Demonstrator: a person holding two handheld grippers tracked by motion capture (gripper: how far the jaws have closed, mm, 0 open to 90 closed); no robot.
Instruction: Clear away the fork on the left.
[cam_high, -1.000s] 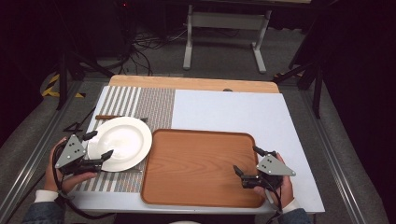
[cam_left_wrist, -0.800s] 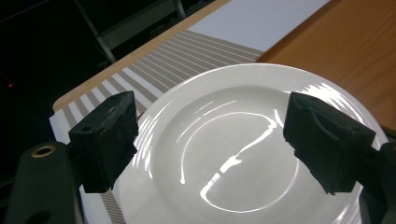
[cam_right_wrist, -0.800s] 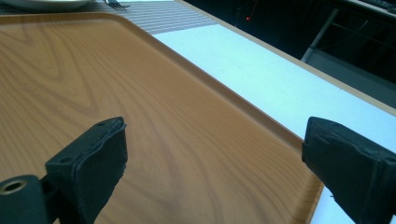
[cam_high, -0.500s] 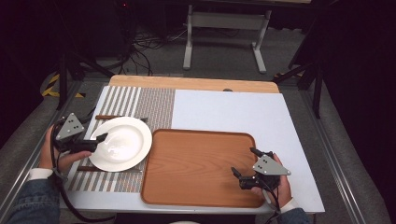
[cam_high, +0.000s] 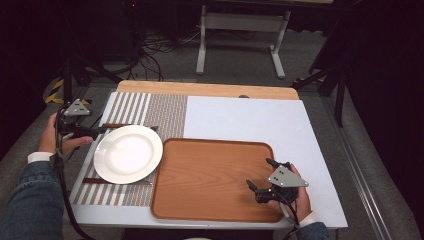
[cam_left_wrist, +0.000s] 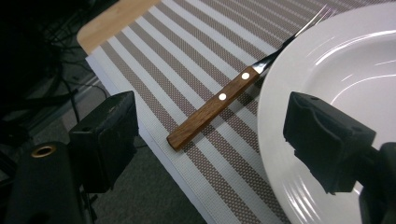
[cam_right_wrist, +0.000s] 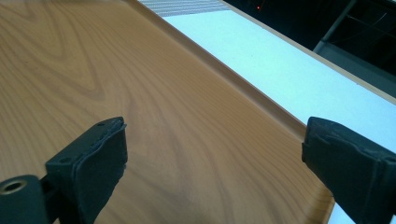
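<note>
Scanning from big to small, we note the white table (cam_high: 240, 120), the wooden tray (cam_high: 210, 175) at its near edge with the right gripper (cam_high: 264, 176) hanging over its right end, jaws spread and empty, seemingly parked in wait. Left of the tray lies the striped placemat (cam_high: 150, 107) bearing the white plate (cam_high: 127, 152). The wooden-handled fork (cam_left_wrist: 212, 105) lies on the mat just beyond the plate, tines tucked under its rim; the left gripper (cam_left_wrist: 210, 135), jaws wide and gripping nothing, lines up on the handle, likely to pick it up.
</note>
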